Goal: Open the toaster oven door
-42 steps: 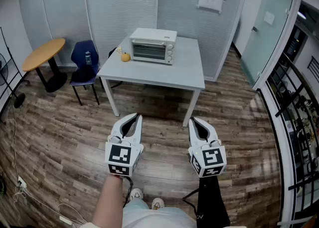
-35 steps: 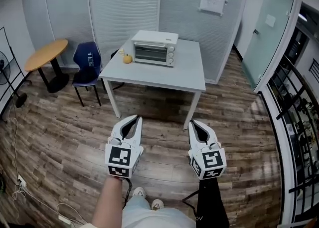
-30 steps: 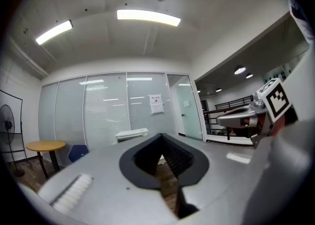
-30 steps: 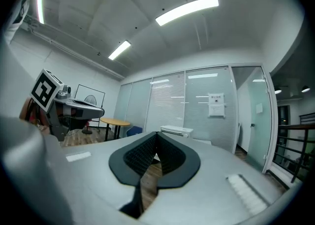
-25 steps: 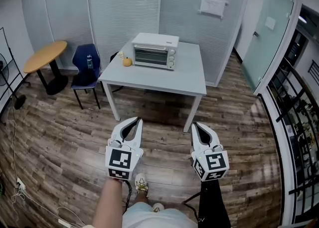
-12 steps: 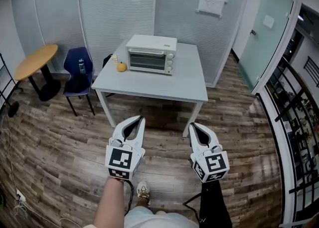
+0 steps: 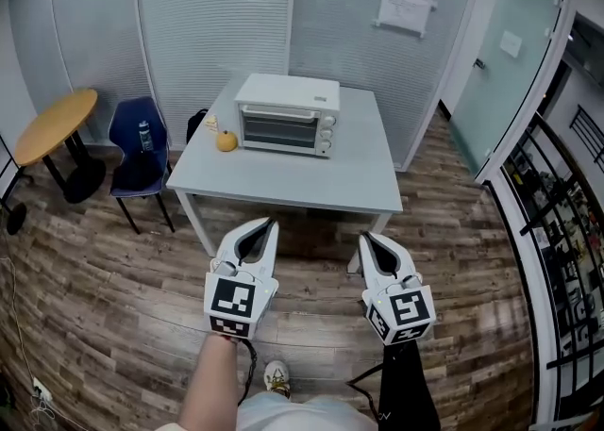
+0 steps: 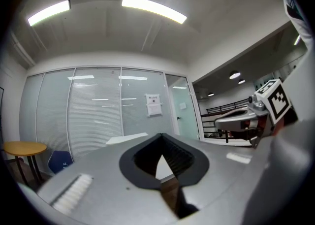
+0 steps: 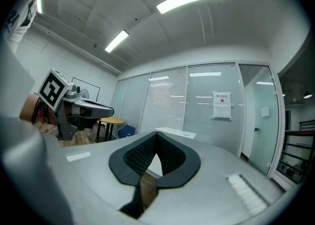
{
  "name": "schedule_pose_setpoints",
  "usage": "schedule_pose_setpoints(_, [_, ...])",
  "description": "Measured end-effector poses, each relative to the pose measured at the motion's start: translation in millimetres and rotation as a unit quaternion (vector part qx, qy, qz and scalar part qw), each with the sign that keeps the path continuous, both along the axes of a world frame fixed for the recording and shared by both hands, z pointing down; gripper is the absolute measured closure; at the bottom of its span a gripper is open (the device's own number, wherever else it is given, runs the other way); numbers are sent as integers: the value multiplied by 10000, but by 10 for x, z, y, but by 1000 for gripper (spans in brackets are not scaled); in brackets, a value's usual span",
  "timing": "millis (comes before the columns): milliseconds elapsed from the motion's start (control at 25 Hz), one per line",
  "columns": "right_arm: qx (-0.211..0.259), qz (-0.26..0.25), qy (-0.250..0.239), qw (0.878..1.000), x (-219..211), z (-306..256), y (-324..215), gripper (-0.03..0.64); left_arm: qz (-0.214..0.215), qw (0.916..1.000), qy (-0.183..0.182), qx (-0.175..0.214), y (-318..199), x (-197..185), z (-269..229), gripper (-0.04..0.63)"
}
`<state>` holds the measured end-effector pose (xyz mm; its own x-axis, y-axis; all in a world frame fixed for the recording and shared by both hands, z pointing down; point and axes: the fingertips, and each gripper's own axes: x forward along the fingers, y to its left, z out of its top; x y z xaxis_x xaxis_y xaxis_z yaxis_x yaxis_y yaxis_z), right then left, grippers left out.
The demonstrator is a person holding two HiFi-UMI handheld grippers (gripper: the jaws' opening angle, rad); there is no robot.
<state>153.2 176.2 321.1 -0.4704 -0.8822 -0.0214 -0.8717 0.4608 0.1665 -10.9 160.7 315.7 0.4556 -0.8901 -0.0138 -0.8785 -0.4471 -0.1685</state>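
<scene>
Ahead of you on the far part of the grey table (image 7: pixel 311 179), the white toaster oven (image 7: pixel 286 115) stands with its glass door facing you and shut. At this range the head view renders the door handle only as a thin pale line along the door's top, and the three knobs on its right side are too small to read. A small orange round object (image 7: pixel 226 140) sits just beside the oven's left end; you cannot tell what it is.

Your left gripper (image 7: pixel 268 223) and right gripper (image 7: pixel 364 237) hang side by side over the wooden floor, short of the table's near edge and well apart from the oven, both pointing toward it. Each has its jaws brought together at the tips with nothing between them; only the teardrop gap behind the tips shows floor. In both gripper views the gripper's own grey body fills the lower half and covers the oven's front, so the door cannot be seen from there. Your left forearm (image 7: pixel 208 387) is cut off at the bottom edge.
</scene>
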Motion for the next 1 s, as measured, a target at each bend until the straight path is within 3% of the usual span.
schedule_pose_setpoints(440, [110, 132, 36, 9998, -399, -13, -732, 614, 116, 9999, -29, 73, -720, -371, -15, 538])
schedule_pose_setpoints(1000, [139, 323, -50, 9994, -499, 40, -1489, 615, -58, 10000, 29, -41, -1401, -615, 100, 538])
